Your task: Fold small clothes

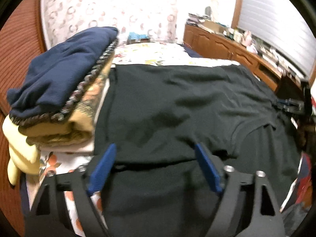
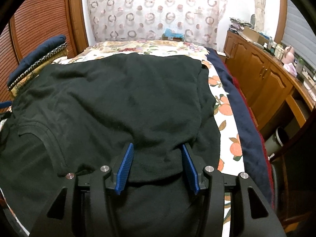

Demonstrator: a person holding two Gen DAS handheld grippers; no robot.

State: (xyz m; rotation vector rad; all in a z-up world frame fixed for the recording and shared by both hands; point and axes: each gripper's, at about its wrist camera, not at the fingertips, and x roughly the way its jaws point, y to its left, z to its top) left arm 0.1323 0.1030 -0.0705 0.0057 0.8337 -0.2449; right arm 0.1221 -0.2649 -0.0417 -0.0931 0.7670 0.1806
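A dark T-shirt [image 2: 118, 98] lies spread across the flower-print bed cover [image 2: 223, 106], filling the middle of both wrist views, its collar towards the near edge — at about eight o'clock in the right view and four o'clock in the left. Beyond it, at ten o'clock in the left view, sits a stack of folded clothes [image 1: 59, 90] with a navy piece on top.

The left tongs [image 1: 155, 148] stand apart over the near part of the shirt, blue pads either side of bare cloth with nothing pinched between them. The right tongs [image 2: 157, 147] are spread less wide over a humped fold by the shirt's near right side; the cloth rises between the pads, but whether they press on it I cannot tell, since the black knit swallows the detail.

The shirt looks a light, limp knit. It will drape and sag from any one hold, wrinkle readily, and should not slip much on ribbed pads. There is nothing fragile about it. A pinch through a single layer would likely drag the top sheet off the one beneath, so the sounder hold is at a seam or hem — the shoulder beside the collar, or a bottom corner — taking both layers together, one in each hand, so the edge travels straight.
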